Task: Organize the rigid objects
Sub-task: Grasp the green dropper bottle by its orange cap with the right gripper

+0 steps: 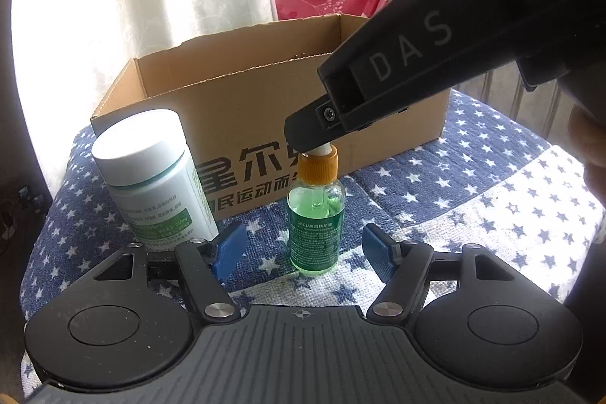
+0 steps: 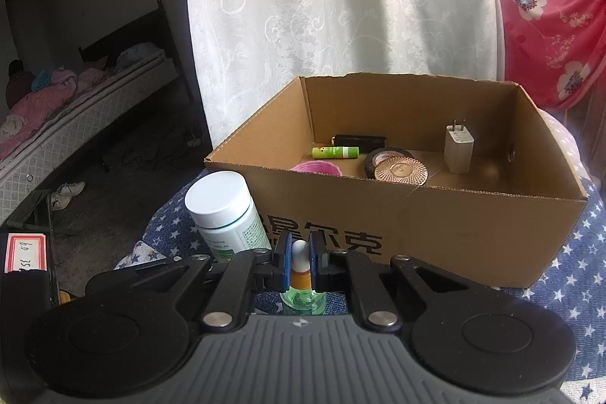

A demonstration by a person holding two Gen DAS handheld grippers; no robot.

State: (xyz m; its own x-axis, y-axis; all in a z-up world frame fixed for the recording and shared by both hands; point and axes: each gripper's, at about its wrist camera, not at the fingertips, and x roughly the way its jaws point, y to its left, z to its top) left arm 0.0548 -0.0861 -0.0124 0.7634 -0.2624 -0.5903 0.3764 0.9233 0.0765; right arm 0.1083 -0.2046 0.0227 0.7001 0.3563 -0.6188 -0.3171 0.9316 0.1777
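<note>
Pinching the dropper bottle (image 2: pixel 302 284) by its white bulb, the right gripper (image 2: pixel 302 258) is clamped so it can be lifted upright into the box (image 2: pixel 416 214) just ahead. Left gripper (image 1: pixel 301 248) is held spread, bottle betw. its pads, untouched; white jar (image 1: pixel 155 177) just beside.

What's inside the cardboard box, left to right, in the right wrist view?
Pink round item → green tube → black tape roll with a rose-gold disc leaning in front of it → white plug adapter. The dark cylinder overlaps the green tube's span, so it is left out.
</note>
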